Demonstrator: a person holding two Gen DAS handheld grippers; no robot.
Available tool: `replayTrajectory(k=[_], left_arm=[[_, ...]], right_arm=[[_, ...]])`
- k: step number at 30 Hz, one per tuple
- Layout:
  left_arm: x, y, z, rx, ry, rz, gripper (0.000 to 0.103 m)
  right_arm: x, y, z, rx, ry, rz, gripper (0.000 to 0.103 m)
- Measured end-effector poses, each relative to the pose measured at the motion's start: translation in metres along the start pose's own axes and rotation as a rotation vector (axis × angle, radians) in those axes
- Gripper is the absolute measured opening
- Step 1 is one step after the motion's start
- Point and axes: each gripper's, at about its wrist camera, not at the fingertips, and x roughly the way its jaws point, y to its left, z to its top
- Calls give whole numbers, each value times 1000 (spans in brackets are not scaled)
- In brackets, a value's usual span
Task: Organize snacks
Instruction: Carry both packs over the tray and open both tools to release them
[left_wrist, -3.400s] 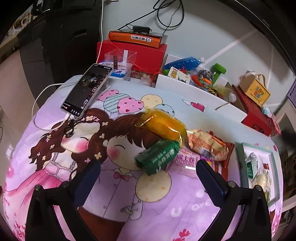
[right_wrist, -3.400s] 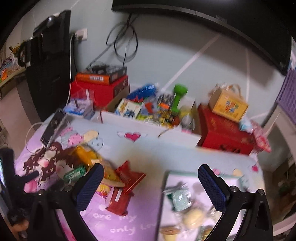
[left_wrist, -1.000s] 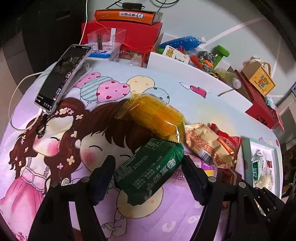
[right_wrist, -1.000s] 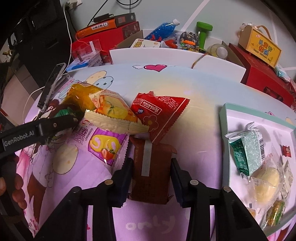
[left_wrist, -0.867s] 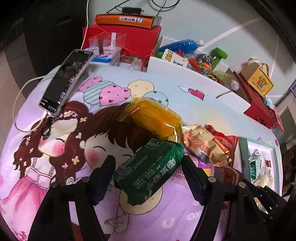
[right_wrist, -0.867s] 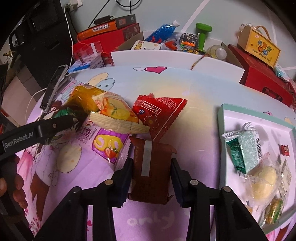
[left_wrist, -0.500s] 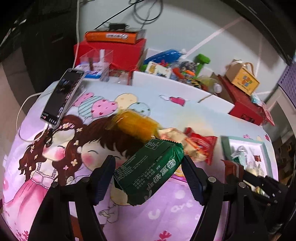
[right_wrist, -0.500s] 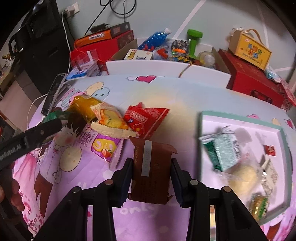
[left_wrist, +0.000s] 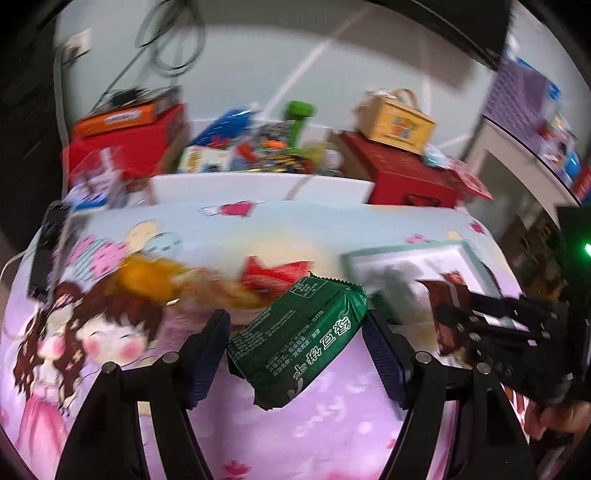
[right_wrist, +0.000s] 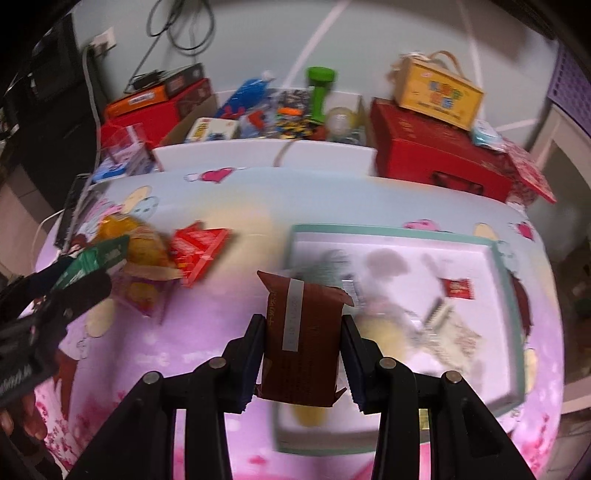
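Several snacks already lie in the white tray (right_wrist: 496, 254). The left tongs (left_wrist: 295, 350) clamp a green packet (left_wrist: 299, 332), the right tongs (right_wrist: 302, 350) a brown packet (right_wrist: 301, 343), both carried above the bench (right_wrist: 184, 350). A few packets (right_wrist: 195, 247) wait on the cloth (blurred, labels unreadable). The tray's near edge is partly hidden.

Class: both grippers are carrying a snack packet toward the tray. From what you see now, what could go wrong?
1. The green packet sits skewed between the left gripper pads, so it might twist loose.
2. The right gripper with its brown packet is close by; they could bump.
3. The tray already holds snacks, so a drop may scatter them.
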Motion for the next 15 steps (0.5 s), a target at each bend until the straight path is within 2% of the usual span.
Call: replayTrajectory(k=[7,15], left_arm=[[14,-66,-3,147,10,-71,75],[41,-101,-12,216,49,-89,75]], right_arm=[[-2,-53,-2,49,26,-63,43],[5,-103,-8,112,56,-101,43]])
